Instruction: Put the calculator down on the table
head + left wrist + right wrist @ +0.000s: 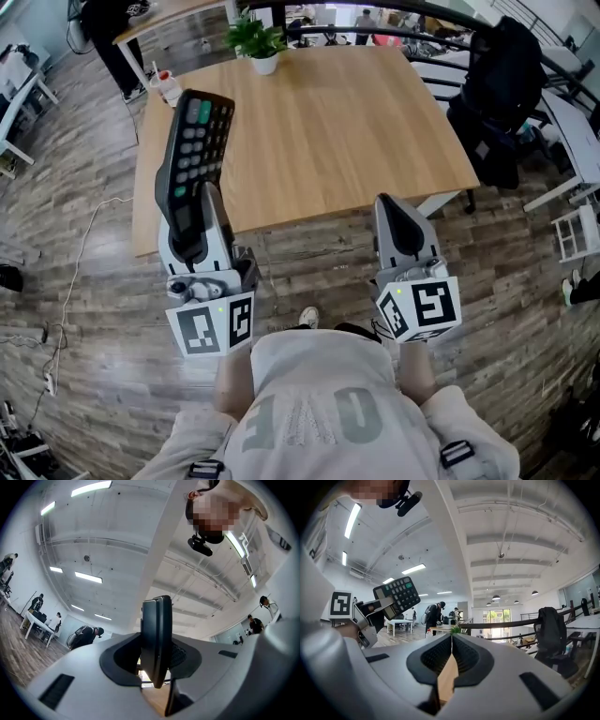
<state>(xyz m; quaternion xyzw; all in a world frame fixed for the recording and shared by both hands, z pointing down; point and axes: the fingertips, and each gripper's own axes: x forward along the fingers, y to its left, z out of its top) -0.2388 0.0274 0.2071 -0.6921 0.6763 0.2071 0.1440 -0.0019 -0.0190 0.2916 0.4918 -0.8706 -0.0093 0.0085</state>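
Note:
A black calculator (pixel 193 159) with grey and green keys stands tilted up in my left gripper (pixel 192 246), which is shut on its lower end; its top reaches over the near left corner of the wooden table (pixel 337 131). In the left gripper view the calculator (pixel 156 639) shows edge-on between the pads. My right gripper (pixel 401 223) is shut and holds nothing, just short of the table's near edge. From the right gripper view the calculator (pixel 397 596) shows at the left, and the table (pixel 448 679) shows through the slit between the pads.
A potted plant (pixel 257 42) stands at the table's far edge, and a small bottle (pixel 166 86) sits by the far left corner. A dark coat on a chair (pixel 502 94) is at the right. Other people and desks (pixel 401 623) stand farther off. Cables (pixel 66 281) lie on the wood floor.

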